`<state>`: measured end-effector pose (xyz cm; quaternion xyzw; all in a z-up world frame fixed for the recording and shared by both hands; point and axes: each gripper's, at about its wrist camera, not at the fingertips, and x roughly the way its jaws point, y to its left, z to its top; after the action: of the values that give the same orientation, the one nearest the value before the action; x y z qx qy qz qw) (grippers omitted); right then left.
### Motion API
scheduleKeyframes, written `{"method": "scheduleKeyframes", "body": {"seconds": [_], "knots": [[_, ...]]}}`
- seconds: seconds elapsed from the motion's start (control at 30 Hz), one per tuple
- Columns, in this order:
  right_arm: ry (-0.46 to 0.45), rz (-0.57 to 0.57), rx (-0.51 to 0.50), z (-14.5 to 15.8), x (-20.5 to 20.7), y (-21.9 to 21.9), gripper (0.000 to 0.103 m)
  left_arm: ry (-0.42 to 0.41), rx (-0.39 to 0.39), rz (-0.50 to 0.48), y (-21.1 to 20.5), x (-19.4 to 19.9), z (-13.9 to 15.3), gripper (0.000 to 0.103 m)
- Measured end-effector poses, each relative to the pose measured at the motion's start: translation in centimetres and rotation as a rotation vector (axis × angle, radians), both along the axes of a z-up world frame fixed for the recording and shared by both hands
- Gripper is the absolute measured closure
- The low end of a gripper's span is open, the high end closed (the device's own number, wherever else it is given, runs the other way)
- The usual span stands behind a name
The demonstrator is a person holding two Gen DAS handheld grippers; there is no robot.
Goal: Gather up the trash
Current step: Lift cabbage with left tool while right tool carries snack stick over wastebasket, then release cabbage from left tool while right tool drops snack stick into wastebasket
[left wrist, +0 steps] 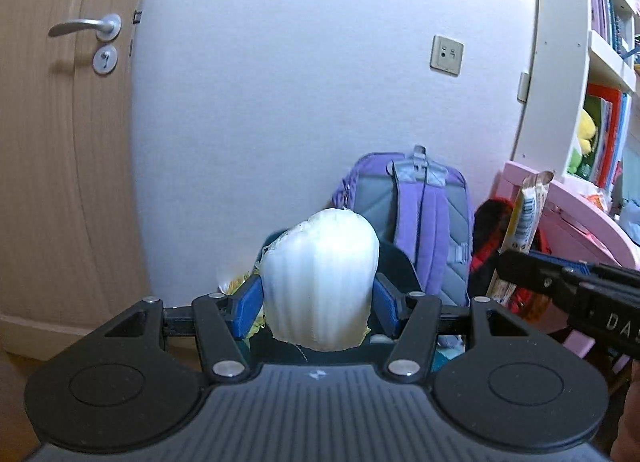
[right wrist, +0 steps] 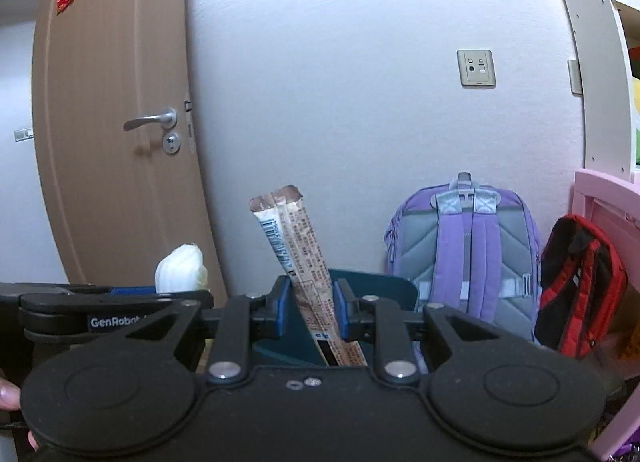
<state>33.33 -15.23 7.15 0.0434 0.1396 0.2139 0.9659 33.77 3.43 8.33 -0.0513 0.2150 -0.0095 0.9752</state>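
Observation:
My left gripper [left wrist: 318,308] is shut on a white ribbed paper cup liner [left wrist: 320,278], its blue pads pressing both sides. That liner [right wrist: 182,268] also shows at the left of the right wrist view, above the left gripper's black body [right wrist: 100,314]. My right gripper [right wrist: 309,312] is shut on a long printed snack wrapper [right wrist: 298,250] that stands up tilted to the left. The same wrapper [left wrist: 524,218] appears at the right of the left wrist view. Behind both grippers stands a dark teal bin [right wrist: 384,288], partly hidden.
A purple backpack [right wrist: 466,246] and a red and black bag [right wrist: 580,282] lean against the white wall. A wooden door [right wrist: 112,122] is on the left. Pink furniture [left wrist: 580,214] and a white shelf [left wrist: 560,62] with books stand on the right.

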Motion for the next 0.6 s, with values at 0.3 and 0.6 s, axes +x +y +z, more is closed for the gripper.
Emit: {"method": "scheduleKeyframes", "body": {"seconds": [0.3,0.6], "knots": [[0.054,-0.043,0.024,-1.3,7.5,1.0,0.081,0.061,-0.008,0.006,0.2,7.4,-1.7,0.045],[0.171,-0.044,0.03,-6.4,14.0,1.3,0.081,0.166,0.022,0.011,-0.4,15.0,-6.2,0.045]]}}
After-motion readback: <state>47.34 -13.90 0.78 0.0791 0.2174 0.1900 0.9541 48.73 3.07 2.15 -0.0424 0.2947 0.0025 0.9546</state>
